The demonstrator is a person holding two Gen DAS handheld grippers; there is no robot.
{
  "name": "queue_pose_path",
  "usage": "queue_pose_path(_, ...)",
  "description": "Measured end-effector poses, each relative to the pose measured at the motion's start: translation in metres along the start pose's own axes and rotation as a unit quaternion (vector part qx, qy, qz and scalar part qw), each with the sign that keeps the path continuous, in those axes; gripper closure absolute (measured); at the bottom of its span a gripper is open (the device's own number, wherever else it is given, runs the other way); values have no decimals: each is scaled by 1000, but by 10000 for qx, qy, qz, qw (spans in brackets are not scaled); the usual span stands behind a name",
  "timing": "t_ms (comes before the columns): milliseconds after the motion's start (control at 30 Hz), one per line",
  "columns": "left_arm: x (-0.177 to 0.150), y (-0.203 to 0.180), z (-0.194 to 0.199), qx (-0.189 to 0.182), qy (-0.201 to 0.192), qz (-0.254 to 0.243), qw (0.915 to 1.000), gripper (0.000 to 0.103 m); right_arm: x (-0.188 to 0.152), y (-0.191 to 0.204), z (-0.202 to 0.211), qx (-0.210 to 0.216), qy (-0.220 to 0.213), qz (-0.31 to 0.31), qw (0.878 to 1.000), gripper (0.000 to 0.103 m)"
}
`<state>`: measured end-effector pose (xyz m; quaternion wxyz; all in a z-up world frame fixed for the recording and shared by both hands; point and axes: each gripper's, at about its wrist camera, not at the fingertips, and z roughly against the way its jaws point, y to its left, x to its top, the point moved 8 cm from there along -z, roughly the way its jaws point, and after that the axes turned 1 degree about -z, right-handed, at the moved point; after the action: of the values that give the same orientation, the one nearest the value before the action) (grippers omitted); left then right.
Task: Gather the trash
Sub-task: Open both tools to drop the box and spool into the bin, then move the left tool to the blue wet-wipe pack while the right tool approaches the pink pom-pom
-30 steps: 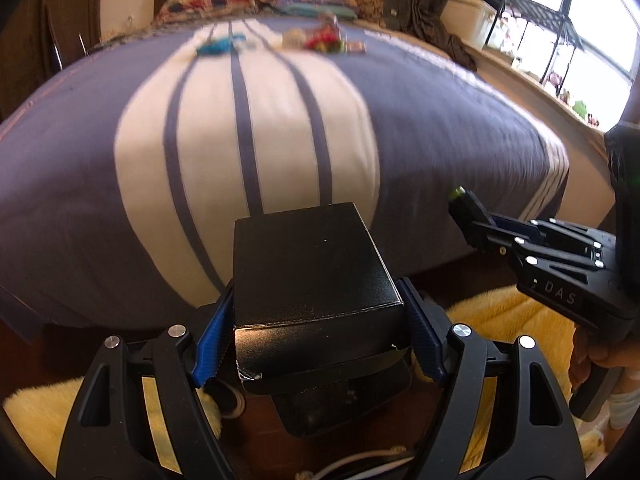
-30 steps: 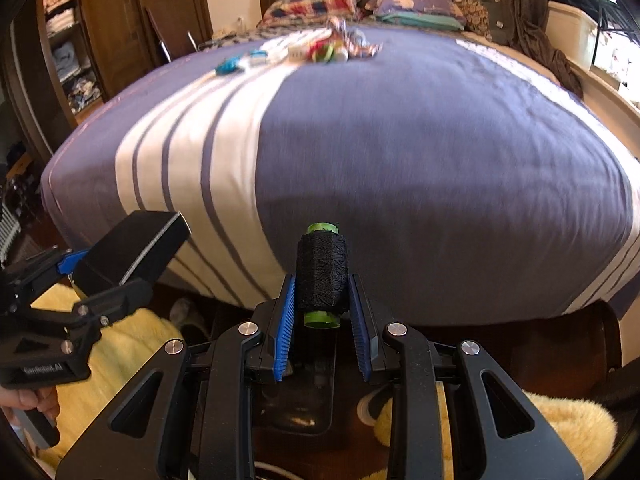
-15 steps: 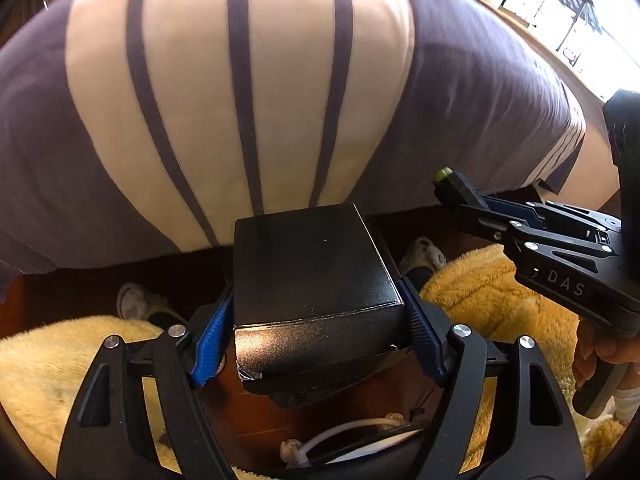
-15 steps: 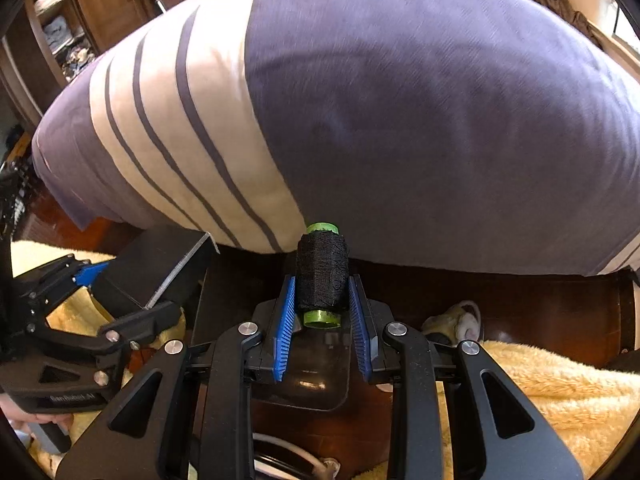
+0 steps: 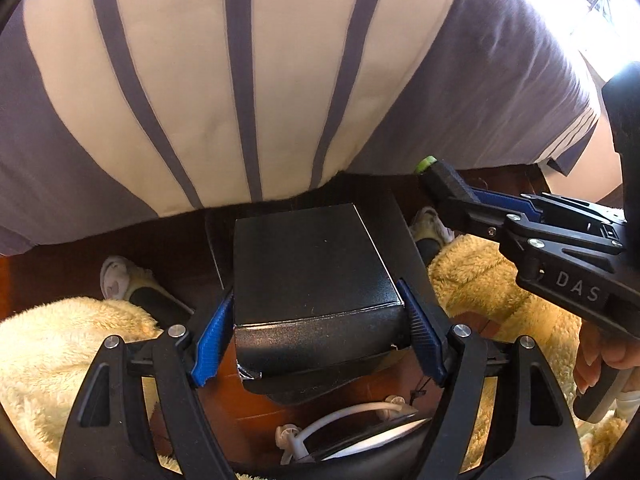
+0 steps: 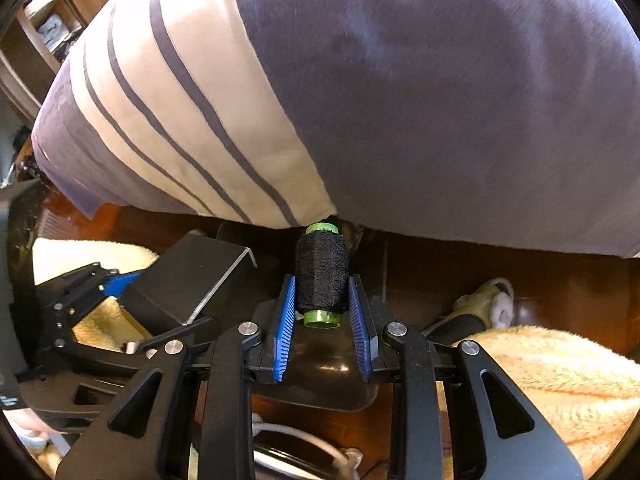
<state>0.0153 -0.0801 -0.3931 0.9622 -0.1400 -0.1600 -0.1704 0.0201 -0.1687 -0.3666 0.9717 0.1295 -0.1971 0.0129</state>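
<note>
Both grippers, left (image 5: 316, 320) pinching the black box (image 5: 312, 264), right (image 6: 322, 312) the thread spool (image 6: 322, 276), have dipped below the bed (image 5: 240, 80).

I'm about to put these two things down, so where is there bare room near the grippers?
The bedspread in front is bare across its whole visible stretch. The wood floor between bed edge and yellow rug is partly open. Crowded: under the box and spool, a dark bin, white cable and slippers.
</note>
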Motion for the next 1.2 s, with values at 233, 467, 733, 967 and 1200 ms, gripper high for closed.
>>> queue_pose_path(233, -8, -1, -16, -110, 379, -48, 9992, 30, -5, 5, -19, 109, 338, -13, 9994, 76)
queue_pose_path(467, -9, 2, -20, 25, 471, -36, 9989, 30, 1, 4, -20, 96, 293, -43, 9995, 75)
queue_pose_path(733, 0, 7, -5, 223, 272, -7, 9994, 13, 10, -5, -3, -98, 14, -170, 9998, 43)
queue_pose_path(967, 13, 5, 22, 249, -96, 5, 9996, 8, 22, -19, 27, -379, -469, -325, 9977, 9)
queue_pose_path(1200, 34, 4, 68, 261, -647, 45, 9976, 8, 39, -29, 66, -680, -958, -306, 9926, 8)
